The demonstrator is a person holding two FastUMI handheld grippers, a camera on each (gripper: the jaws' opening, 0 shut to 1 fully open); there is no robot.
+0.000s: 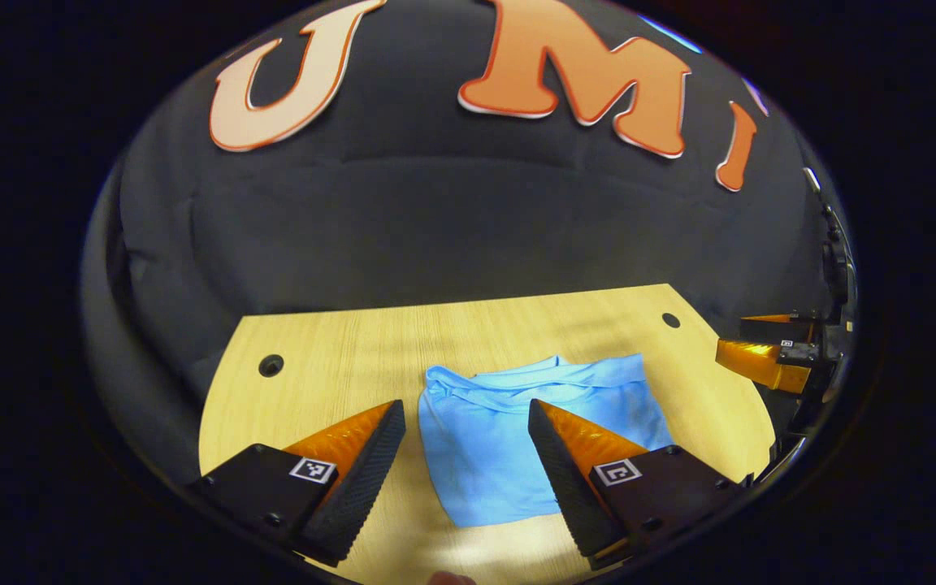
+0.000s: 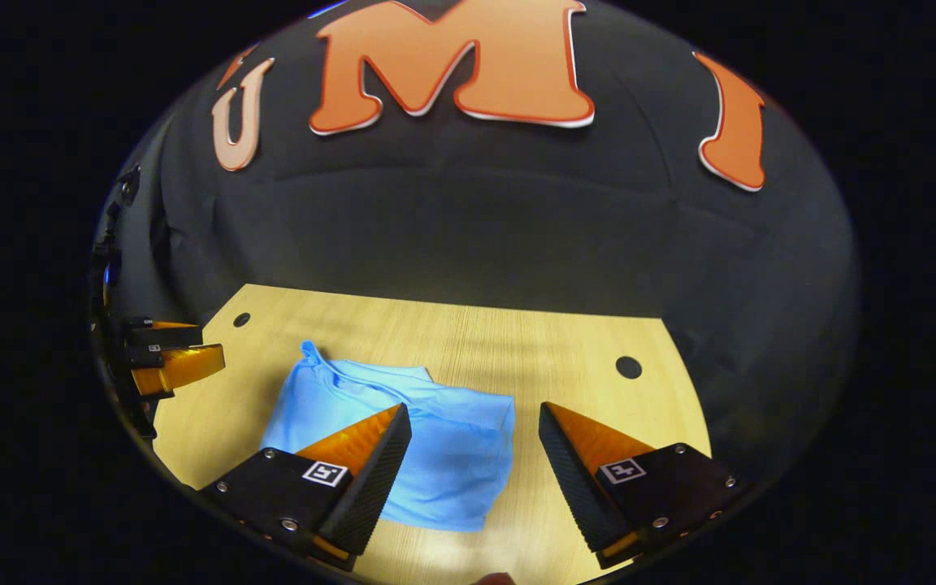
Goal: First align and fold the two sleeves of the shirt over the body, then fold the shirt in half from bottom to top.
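While the black cloth wall (image 1: 452, 236) rises behind it, a pale wood-grain table (image 1: 338, 357) with a rounded outline is seen carrying the work, and two dark round holes (image 1: 270, 365) are set near its far corners. On the bare wood, a light blue short-sleeved shirt (image 1: 500, 431) is laid as a compact folded bundle, roughly rectangular, with its collar and a few ridged folds turned toward the far edge and a smooth flat panel toward the near edge. It is placed about midway between the side edges and nearer to the near edge than to the far one; wood is left showing on every side of it.

In the left gripper view, the left gripper (image 1: 466, 422) is held above the near edge with its two fingers spread wide, nothing being clasped between them; the shirt is framed in the gap and is partly overlapped by the one finger. In the right gripper view, the right gripper (image 2: 474, 424) is likewise held wide open and empty, with the right end of the shirt seen in the gap and the table's bare wood beside it.

Each gripper is also caught by the other's camera, off beyond a side edge of the table and well apart from the shirt.
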